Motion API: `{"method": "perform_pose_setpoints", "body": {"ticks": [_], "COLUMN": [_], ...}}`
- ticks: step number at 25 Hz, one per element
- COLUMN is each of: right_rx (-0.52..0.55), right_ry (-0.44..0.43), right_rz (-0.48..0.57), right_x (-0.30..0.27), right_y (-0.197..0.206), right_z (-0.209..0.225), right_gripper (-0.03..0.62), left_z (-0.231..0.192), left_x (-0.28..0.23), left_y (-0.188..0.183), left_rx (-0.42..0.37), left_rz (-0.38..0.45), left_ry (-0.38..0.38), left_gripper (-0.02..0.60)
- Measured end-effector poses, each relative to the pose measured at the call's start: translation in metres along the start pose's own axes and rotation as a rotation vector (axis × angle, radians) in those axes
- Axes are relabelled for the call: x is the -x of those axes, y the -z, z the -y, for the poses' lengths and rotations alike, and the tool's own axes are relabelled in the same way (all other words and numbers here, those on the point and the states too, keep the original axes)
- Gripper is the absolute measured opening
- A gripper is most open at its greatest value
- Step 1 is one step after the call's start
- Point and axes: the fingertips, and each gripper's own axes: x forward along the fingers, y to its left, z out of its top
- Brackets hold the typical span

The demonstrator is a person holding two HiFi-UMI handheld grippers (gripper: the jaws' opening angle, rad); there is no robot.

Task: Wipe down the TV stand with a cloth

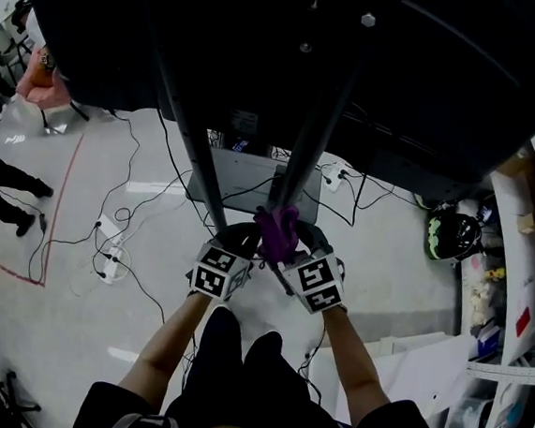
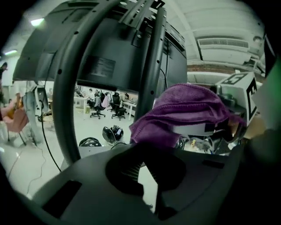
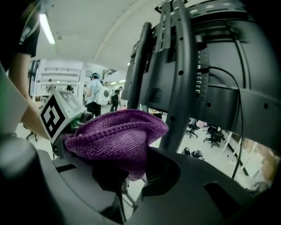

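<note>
Currently held: cloth (image 3: 116, 136), pinched by right gripper (image 3: 134, 173).
Left gripper (image 2: 147, 156): narrowed beside cloth.
Obstruction: stand poles (image 1: 312, 137), floor cables (image 1: 120, 211).

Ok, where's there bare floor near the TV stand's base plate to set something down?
Bare floor lies right of the base plate, toward the helmet, and at lower left, between the power strip and the person's left forearm. Left of the base plate it's crowded: cables loop across the floor to the power strip.
</note>
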Motion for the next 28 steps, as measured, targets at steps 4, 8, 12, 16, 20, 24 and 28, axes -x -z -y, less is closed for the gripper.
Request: {"method": "perform_pose_setpoints", "body": {"ticks": [4, 8, 12, 16, 20, 24, 28], "right_rx": [-0.190, -0.332, -0.356, -0.398, -0.415, -0.412, -0.415], "right_ry": [0.035, 0.101, 0.155, 0.208, 0.235, 0.252, 0.274], "right_rz": [0.182, 0.373, 0.479, 0.538, 0.558, 0.585, 0.597], "right_x": [0.041, 0.099, 0.151, 0.189, 0.215, 0.234, 0.248], "right_y": [-0.023, -0.043, -0.055, -0.054, -0.051, -0.050, -0.042], "right_z": [-0.002, 0.005, 0.006, 0.011, 0.013, 0.014, 0.015], "right_gripper": [0.064, 0.064, 0.064, 0.064, 0.064, 0.064, 0.064], "left_z": [0.016, 0.047, 0.084, 0.119, 0.145, 0.166, 0.181], "left_x": [0.038, 0.071, 0.095, 0.105, 0.107, 0.101, 0.096], "left_y": [-0.020, -0.042, -0.066, -0.080, -0.089, -0.096, -0.097], "left_rx": [0.089, 0.086, 0.078, 0.024, -0.011, -0.022, 0.009], "left_rz": [0.077, 0.136, 0.221, 0.259, 0.284, 0.286, 0.291], "left_ry": [-0.039, -0.058, -0.055, -0.049, -0.034, -0.002, 0.014], "left_gripper": [0.006, 0.006, 0.006, 0.006, 0.006, 0.006, 0.006]}}
